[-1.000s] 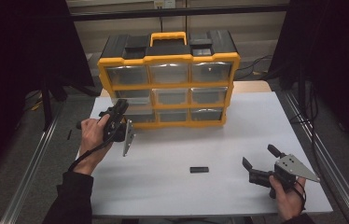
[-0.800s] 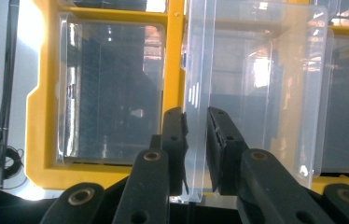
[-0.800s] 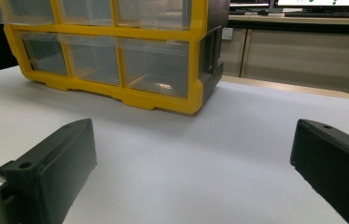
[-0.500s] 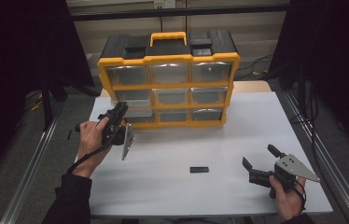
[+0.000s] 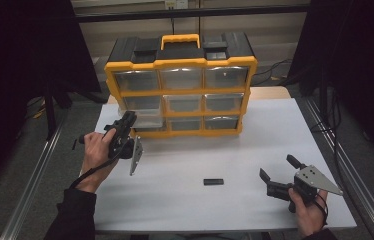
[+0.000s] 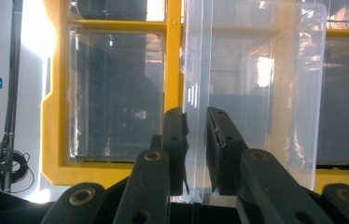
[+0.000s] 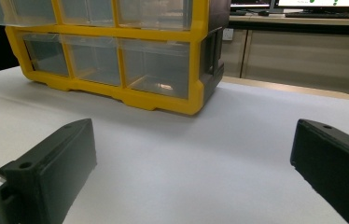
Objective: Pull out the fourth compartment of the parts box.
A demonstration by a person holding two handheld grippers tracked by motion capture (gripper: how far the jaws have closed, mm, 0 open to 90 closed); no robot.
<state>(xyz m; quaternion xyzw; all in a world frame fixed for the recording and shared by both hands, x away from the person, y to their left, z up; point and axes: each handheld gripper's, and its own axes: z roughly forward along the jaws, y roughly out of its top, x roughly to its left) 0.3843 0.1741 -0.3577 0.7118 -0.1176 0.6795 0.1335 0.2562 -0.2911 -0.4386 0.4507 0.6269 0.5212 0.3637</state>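
As the left gripper (image 6: 196, 154), clamped on the handle of the clear drawer (image 5: 142, 121), has drawn it slightly further out of the yellow cabinet (image 5: 182, 90), the wide-open right gripper (image 5: 281, 175) waits near the small black block (image 5: 213, 181).

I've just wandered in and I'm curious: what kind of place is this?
Probably a lab or workshop set up for recording hand tasks. A person holds a left gripper and right gripper over a white table with a yellow drawer cabinet, ringed by black curtains.

Left tool (image 6: 196, 154) clamps clear drawer (image 6: 256, 93) front, pulled out of yellow organizer (image 6: 56, 154)
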